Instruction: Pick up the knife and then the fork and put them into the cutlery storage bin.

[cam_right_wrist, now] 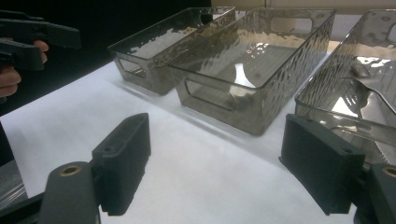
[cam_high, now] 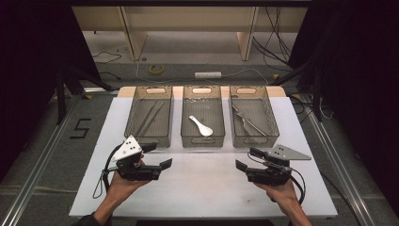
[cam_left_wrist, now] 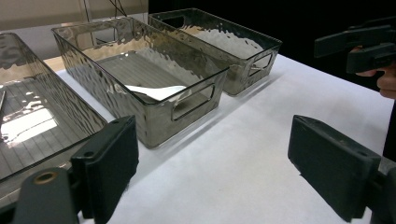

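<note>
Three smoky clear bins stand in a row on the white table (cam_high: 202,188). The left bin (cam_high: 133,117) holds long thin metal utensils (cam_high: 150,117). A white spoon (cam_high: 201,126) lies in the middle bin (cam_high: 184,123). In the right bin (cam_high: 269,117) there is metal cutlery (cam_high: 247,121). My left gripper (cam_high: 159,155) hovers in front of the left bin, open and empty. My right gripper (cam_high: 246,158) hovers in front of the right bin, open and empty too. In the left gripper view the jaws of my left gripper (cam_left_wrist: 219,172) stand wide apart over bare table.
The front half of the table between and below the grippers is bare white surface. Beyond the table's far edge are a floor with cables, a roll of tape (cam_high: 156,69) and a white power strip (cam_high: 208,74). Dark curtains flank both sides.
</note>
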Tool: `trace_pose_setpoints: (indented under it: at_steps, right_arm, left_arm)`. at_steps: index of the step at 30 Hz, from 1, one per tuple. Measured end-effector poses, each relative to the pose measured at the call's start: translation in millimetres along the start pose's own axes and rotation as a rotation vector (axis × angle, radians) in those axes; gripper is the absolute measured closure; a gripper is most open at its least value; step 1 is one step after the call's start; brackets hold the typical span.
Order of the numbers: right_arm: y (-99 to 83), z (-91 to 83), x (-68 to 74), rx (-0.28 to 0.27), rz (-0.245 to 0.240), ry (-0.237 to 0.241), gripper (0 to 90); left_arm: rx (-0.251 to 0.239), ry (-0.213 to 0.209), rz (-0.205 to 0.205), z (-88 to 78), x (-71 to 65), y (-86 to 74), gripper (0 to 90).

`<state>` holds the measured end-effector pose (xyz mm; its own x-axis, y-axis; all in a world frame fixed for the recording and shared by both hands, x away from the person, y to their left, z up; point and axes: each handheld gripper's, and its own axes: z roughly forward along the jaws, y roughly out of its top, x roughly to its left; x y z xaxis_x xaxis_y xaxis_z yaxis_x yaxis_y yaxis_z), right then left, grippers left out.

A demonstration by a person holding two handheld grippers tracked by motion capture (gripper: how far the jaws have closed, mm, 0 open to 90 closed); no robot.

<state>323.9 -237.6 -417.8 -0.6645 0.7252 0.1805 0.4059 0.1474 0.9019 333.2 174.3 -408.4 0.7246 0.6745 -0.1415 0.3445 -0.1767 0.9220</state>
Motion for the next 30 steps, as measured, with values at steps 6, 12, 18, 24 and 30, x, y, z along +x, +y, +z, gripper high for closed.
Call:
trace_pose_setpoints:
  at_steps: [6,12,18,24,30]
  right_arm:
    - [-8.9,-3.0,1.0,0.030,-0.026,-0.032,24.0]
    - [-14.1,-6.1,0.5,0.030,-0.016,-0.034,22.7]
    - [-14.5,-7.8,1.8,0.028,-0.023,-0.032,22.1]
    - [-13.8,-9.0,-0.2,0.021,-0.018,-0.051,21.4]
    - [-13.6,-8.8,0.1,0.023,-0.020,-0.055,20.6]
  left_arm:
    - [0.004,-0.006,-0.005,0.5,0.0,-0.1,16.0]
    - [0.005,-0.008,-0.009,0.2,-0.2,-0.3,15.9]
    - [0.006,-0.011,-0.009,0.7,-0.1,-0.2,16.0]
    - [0.005,-0.011,-0.010,0.8,0.2,-0.1,16.0]
    - [0.006,-0.011,-0.008,0.7,-0.2,-0.1,15.9]
